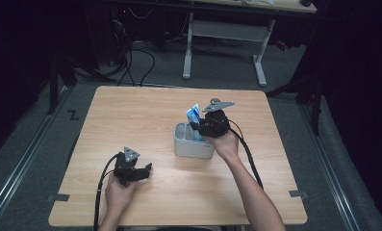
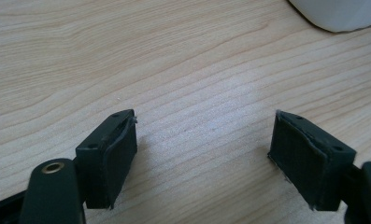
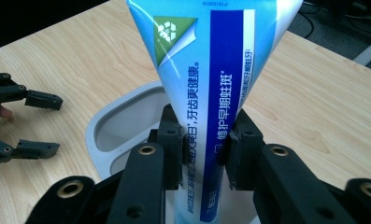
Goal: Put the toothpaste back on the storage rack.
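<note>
Toothpaste tube going into the holder, right of the table's middle.

My right gripper point(image 3: 203, 154) is clenched on the blue-and-white toothpaste tube point(image 3: 206, 79), pads pinching its flat body, crimped end up; the lower end sits in or just above a compartment of the grey holder point(image 1: 192, 144), I cannot tell which from here. My left gripper point(image 1: 139, 172) rests near the table's point(image 1: 131, 115) front edge, jaws spread wide over bare wood, holding nothing. Risks as I judge them: the soft tube may buckle or slip sideways under the pinch, catch on the holder's rim, and tip or shove the light holder, since nothing steadies it.
</note>
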The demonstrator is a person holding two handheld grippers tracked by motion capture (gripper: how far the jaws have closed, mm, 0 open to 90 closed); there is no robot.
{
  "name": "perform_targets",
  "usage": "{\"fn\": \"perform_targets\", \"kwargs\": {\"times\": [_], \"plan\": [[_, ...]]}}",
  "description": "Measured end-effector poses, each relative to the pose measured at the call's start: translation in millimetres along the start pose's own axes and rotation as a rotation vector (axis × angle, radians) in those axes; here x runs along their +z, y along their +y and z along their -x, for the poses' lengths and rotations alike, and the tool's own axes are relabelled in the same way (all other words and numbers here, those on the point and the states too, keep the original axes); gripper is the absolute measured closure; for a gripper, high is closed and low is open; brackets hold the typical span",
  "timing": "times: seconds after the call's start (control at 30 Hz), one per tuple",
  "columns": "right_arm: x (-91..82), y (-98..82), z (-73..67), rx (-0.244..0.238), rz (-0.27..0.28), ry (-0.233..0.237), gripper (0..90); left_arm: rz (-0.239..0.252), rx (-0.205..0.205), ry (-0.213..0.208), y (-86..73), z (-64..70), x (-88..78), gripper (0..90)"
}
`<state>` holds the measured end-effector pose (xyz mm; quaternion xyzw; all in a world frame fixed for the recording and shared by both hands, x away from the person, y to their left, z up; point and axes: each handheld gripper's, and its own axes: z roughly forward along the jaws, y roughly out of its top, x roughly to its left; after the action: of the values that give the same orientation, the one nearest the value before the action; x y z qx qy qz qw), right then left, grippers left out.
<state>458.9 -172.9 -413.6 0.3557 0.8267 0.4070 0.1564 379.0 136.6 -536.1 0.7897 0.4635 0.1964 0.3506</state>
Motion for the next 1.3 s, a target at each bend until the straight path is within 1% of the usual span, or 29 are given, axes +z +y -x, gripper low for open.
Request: {"fn": "perform_targets", "kwargs": {"times": [0.1, 0.17, 0.23, 0.4, 0.43, 0.5, 0.63, 0.73, 0.87, 1.0, 1.3], "plan": [[0.4, -4.0, 1.4, 0.021, 0.014, 0.016, 70.8, 0.0, 0.0, 0.0, 0.0, 0.0, 0.0, 23.2], [-0.8, -4.8, 2.1, 0.015, 0.017, 0.011, 70.6, 0.0, 0.0, 0.0, 0.0, 0.1, 0.0, 23.2], [-1.8, -5.5, 2.2, 0.029, 0.016, 0.014, 70.3, 0.0, 0.0, 0.001, 0.0, 0.1, 0.0, 23.2], [-1.1, -4.8, 1.7, 0.017, 0.02, 0.0, 68.6, -0.002, 0.003, 0.0, 0.1, 0.1, 0.0, 22.7], [-1.6, -3.5, -0.4, 0.008, 0.03, -0.017, 66.4, -0.002, 0.003, -0.001, 0.1, 0.2, 0.1, 22.6], [-1.6, -3.0, -0.3, 0.014, 0.033, -0.01, 65.3, -0.001, 0.003, -0.001, 0.1, 0.2, 0.1, 22.5], [-2.7, -4.6, 2.1, 0.025, 0.029, -0.016, 64.3, -0.001, 0.002, -0.002, 0.1, 0.3, 0.1, 22.4], [-8.2, -4.4, 2.8, 0.041, 0.048, -0.003, 60.3, -0.001, 0.003, -0.002, 0.1, 0.3, 0.1, 22.4], [-18.2, -2.5, 1.3, 0.042, 0.084, -0.004, 57.2, -0.001, 0.003, -0.001, 0.1, 0.3, 0.1, 22.4], [-29.1, -0.9, 1.5, 0.042, 0.108, -0.017, 54.8, -0.001, 0.004, -0.002, 0.1, 0.2, 0.1, 22.4], [-45.5, -2.0, 6.3, 0.057, 0.135, -0.035, 53.3, -0.001, 0.004, -0.003, 0.1, 0.3, 0.1, 22.3]]}}
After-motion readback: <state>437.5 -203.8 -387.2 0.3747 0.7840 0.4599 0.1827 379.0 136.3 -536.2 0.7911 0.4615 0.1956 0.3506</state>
